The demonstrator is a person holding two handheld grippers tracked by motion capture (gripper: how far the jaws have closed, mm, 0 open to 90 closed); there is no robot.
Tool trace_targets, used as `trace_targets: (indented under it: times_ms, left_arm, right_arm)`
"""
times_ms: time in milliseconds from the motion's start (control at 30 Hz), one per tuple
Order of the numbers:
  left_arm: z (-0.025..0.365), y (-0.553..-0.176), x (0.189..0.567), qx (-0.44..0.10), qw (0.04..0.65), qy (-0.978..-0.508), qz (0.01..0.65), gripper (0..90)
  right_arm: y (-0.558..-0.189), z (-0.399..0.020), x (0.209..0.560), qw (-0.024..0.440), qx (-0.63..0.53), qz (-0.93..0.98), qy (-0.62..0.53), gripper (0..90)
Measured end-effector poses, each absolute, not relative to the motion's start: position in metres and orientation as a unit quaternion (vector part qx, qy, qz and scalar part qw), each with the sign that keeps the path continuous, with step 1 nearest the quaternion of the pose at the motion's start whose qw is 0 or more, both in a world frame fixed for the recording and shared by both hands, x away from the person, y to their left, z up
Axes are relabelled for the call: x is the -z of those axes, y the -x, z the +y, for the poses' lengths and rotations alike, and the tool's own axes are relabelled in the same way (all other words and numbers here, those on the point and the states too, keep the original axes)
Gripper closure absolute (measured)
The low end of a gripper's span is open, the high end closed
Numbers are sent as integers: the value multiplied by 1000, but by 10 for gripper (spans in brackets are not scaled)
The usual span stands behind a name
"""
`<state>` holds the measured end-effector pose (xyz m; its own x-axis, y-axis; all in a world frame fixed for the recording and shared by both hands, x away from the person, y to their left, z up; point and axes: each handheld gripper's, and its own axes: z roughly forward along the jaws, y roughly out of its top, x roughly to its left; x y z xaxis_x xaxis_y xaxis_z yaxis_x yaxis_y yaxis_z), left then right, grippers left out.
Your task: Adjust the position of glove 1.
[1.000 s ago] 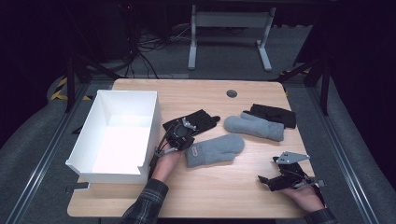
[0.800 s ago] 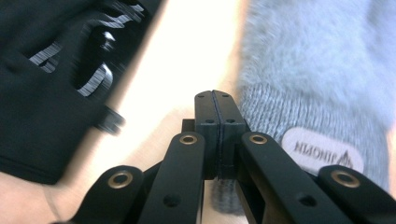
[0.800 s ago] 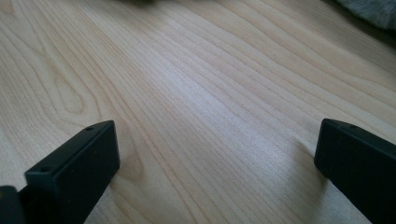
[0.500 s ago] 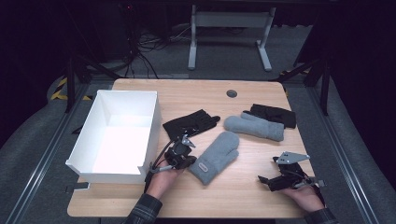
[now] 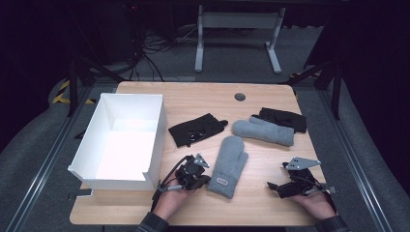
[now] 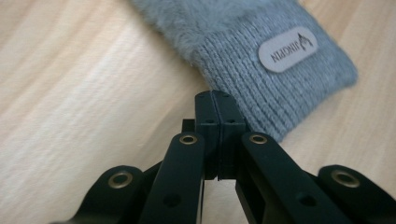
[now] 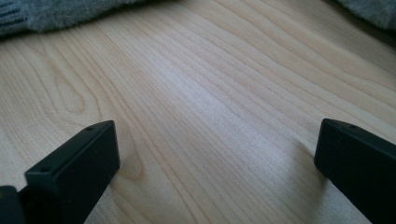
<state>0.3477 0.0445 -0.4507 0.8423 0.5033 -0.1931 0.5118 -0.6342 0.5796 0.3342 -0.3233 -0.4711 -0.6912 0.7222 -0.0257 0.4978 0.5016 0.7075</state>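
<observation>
Pinching the ribbed cuff edge of the near grey mitten (image 6: pixel 280 70), the left tool (image 5: pixel 205 180) has its jaws pressed together on the knit. That mitten (image 5: pixel 228 164) lies flat on the table (image 5: pixel 193 96), just right of the white box (image 5: pixel 121 140). Right of the mitten, well apart, the right tool (image 5: pixel 271 185) rests with jaws spread wide over bare wood. Beyond the mitten lie a black glove (image 5: pixel 196 129), a second grey mitten (image 5: pixel 263 131) and another black glove (image 5: pixel 285 118).

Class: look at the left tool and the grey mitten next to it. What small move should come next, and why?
Probably lift the near mitten toward the white box: the left tool looks shut on its cuff edge, and the box stands open beside it.
</observation>
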Motion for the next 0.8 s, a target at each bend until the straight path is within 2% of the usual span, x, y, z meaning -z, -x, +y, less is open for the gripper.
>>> trace_targets:
  times_ms: [67, 133, 200, 267, 300, 500, 600, 800]
  left_arm:
    - [43, -346, 451, 8, 321, -905, 278, 900]
    - [43, -347, 451, 9, 324, -904, 279, 900]
    - [44, -348, 450, 13, 325, -903, 279, 900]
    - [43, -348, 451, 14, 327, -903, 279, 900]
    - [43, -348, 451, 14, 327, -903, 278, 900]
    - [42, -348, 450, 13, 328, -904, 273, 900]
    - [41, -348, 451, 14, 328, -905, 269, 900]
    - [40, -348, 450, 16, 330, -906, 265, 900]
  right_arm:
    - [-334, -323, 471, 161, -348, 851, -358, 4]
    - [-334, -323, 470, 162, -349, 850, -360, 67]
    - [-335, -322, 464, 155, -352, 852, -355, 299]
    - [-340, -317, 457, 140, -364, 846, -364, 394]
    - [-341, -314, 453, 142, -369, 845, -361, 485]
    - [-365, -281, 437, 146, -380, 849, -336, 812]
    - [-383, -270, 436, 135, -383, 849, -337, 900]
    - [-410, -246, 438, 133, -390, 851, -326, 900]
